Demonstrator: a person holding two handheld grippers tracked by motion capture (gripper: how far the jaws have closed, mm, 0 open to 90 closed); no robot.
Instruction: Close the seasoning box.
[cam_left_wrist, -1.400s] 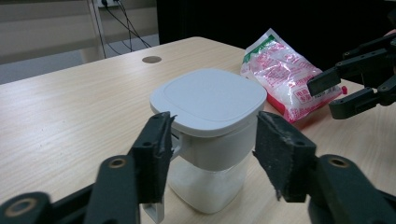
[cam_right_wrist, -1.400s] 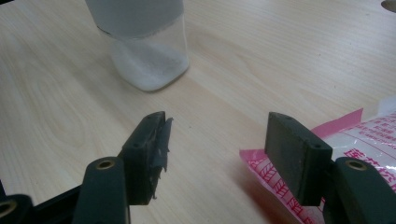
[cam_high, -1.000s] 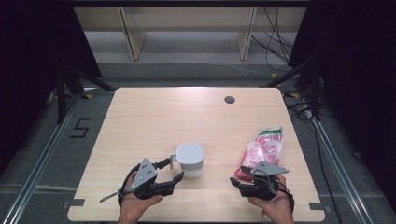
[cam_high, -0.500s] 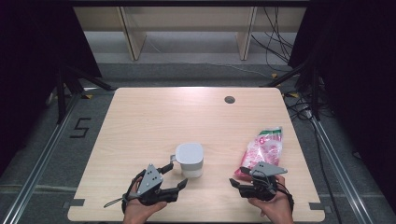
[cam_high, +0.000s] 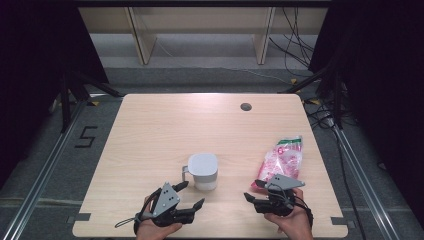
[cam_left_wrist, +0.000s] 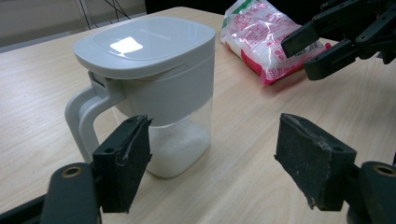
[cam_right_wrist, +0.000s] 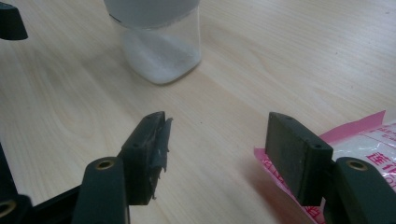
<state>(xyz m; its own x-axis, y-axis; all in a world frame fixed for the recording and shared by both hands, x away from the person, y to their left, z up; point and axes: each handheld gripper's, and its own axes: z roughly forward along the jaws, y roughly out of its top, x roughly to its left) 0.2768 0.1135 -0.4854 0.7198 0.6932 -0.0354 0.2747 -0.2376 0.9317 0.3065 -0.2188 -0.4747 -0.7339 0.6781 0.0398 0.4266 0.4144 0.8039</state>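
On the pale wooden table (cam_high: 165, 125) stood a grey lidded jug (cam_high: 204, 171), upright, a little toward the person's side of the middle, its handle turned to the left in the high view. Its lower part was clear, and some white grains lay in the bottom (sugar or salt, I could not tell which). To the right of it, well apart, lay a pink and white bag (cam_high: 282, 162) flat on the table, with green print at its far end.

The left gripper (cam_high: 192, 195) sat low in the person's left hand at the near edge, just short of the jug. Its jaws had just been opening and stood wide, with nothing pressed between them. In the left gripper view one pad (cam_left_wrist: 123, 161) stood in front of the jug's handle without touching it, and the jug rose beyond the gap.

The right gripper (cam_high: 253, 190) rested in the right hand near the bottom right of the table, right at the near end of the bag. Its jaws were spread fairly wide and gripped nothing. In the right gripper view bare table lay between the pads, the pink edge of the bag (cam_right_wrist: 373, 140) lay beside and behind one pad (cam_right_wrist: 294, 154), and the jug's clear base (cam_right_wrist: 161, 51) stood farther off.
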